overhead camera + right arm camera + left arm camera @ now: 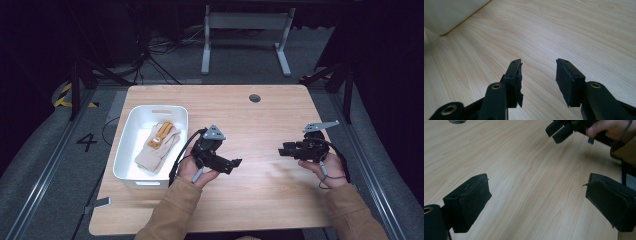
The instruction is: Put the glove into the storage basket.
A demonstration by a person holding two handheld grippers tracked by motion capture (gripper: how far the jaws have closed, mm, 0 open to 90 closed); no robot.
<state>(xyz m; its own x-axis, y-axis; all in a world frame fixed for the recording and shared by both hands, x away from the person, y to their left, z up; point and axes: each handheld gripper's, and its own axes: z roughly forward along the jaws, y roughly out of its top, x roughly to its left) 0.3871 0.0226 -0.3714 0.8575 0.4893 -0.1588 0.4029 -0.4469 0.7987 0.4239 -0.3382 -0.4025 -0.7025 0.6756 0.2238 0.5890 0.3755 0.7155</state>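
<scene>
high view: gloves (157,145) lie piled in white bin (129,132) on tabletop (260,125). left tool (231,165) and right tool (286,149) both gape, holding nothing. gloves likely soft, light, limp; pinch a bunched fold.

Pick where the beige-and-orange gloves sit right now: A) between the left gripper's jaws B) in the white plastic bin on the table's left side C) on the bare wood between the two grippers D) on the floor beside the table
B: in the high view the beige-and-orange gloves lie inside the white plastic bin, while the left gripper and right gripper stand open over bare wood with nothing between their jaws.
</scene>
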